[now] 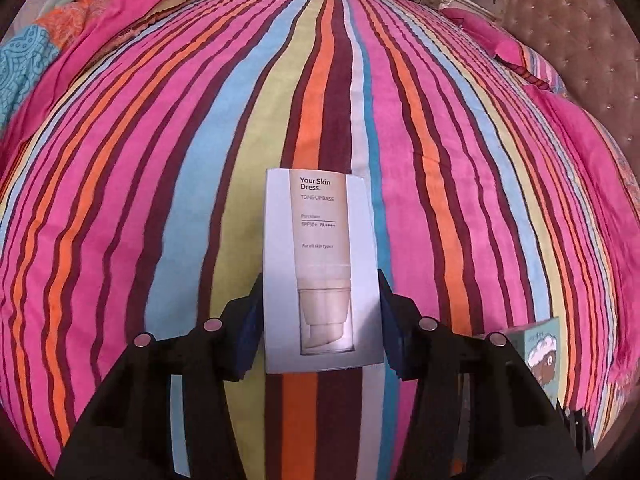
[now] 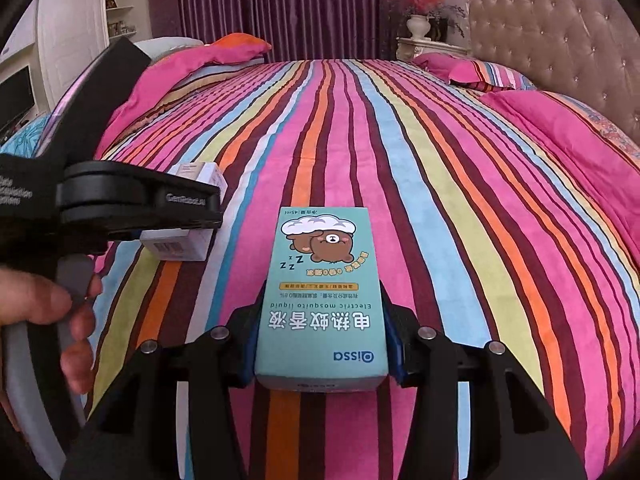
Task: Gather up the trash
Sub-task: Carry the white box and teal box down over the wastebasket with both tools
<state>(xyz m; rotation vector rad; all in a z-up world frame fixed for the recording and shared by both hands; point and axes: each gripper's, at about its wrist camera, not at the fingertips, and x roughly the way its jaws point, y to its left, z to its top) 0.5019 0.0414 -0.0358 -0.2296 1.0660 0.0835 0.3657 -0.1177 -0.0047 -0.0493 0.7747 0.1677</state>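
My left gripper (image 1: 320, 320) is shut on a white skin-cream box (image 1: 320, 264) and holds it above the striped bedspread (image 1: 160, 160). My right gripper (image 2: 320, 340) is shut on a teal mosquito-liquid box (image 2: 324, 292) with a cartoon bear, also above the bed. In the right wrist view the left gripper (image 2: 136, 204) shows at the left, held by a hand (image 2: 60, 312), with the white box (image 2: 180, 244) between its jaws. The teal box's corner also shows at the lower right of the left wrist view (image 1: 544, 352).
The striped bedspread (image 2: 400, 160) covers the whole bed. Pink pillows (image 2: 560, 128) lie at the right by a tufted headboard (image 2: 560, 32). A folded pink quilt (image 2: 192, 64) lies at the far left. A nightstand with a vase (image 2: 420, 36) and purple curtains (image 2: 260, 4) stand behind.
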